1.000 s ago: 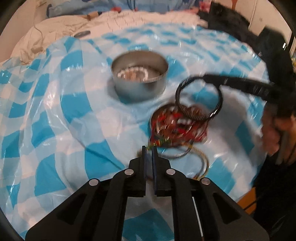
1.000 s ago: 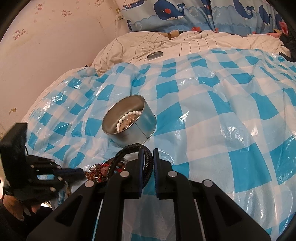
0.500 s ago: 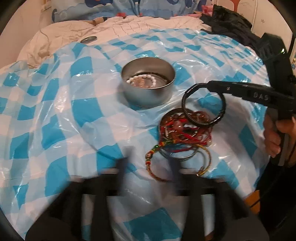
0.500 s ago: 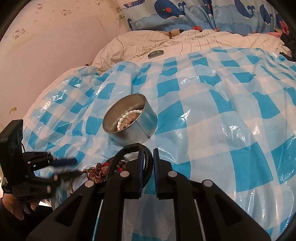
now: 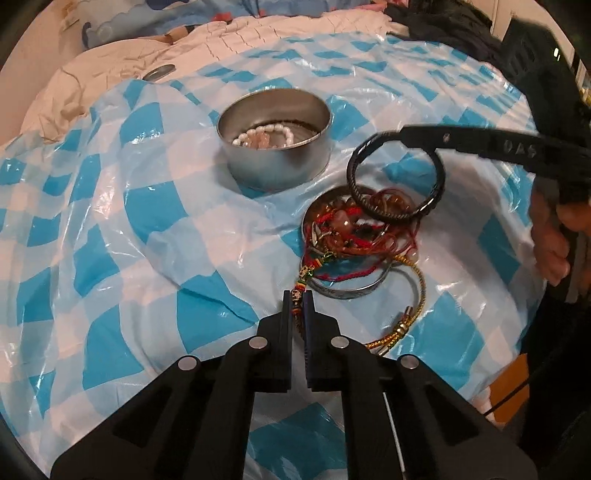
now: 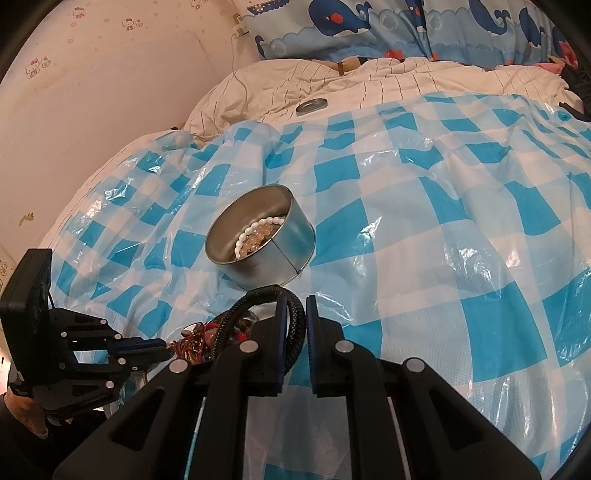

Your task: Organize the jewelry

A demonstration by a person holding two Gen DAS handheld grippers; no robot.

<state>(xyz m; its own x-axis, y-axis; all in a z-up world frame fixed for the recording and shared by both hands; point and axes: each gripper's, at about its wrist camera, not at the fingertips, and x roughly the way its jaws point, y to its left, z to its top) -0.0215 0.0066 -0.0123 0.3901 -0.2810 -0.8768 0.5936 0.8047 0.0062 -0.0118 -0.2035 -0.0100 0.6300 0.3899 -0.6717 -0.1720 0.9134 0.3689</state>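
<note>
A round metal tin (image 5: pixel 275 147) holds a white bead bracelet (image 5: pixel 266 133); it also shows in the right wrist view (image 6: pixel 262 240). A shallow tin lid (image 5: pixel 347 254) holds a tangle of red cords and beads. My left gripper (image 5: pixel 298 299) is shut on a multicoloured beaded cord (image 5: pixel 306 271) that trails from the lid. My right gripper (image 6: pixel 294 302) is shut on a black braided bracelet (image 5: pixel 395 177) and holds it above the lid, right of the tin. A gold cord bracelet (image 5: pixel 410 295) lies beside the lid.
Everything rests on a blue-and-white checked plastic sheet (image 6: pixel 424 229) over a bed. A small round metal lid (image 6: pixel 311 106) lies on the cream duvet behind. Whale-print pillows (image 6: pixel 369 29) stand at the back, a wall at left. Dark clothing (image 5: pixel 443 26) lies at the far right.
My left gripper opened, moved in and closed on the beaded cord at the lid's near edge. My right gripper stayed almost still, holding the black bracelet above the lid.
</note>
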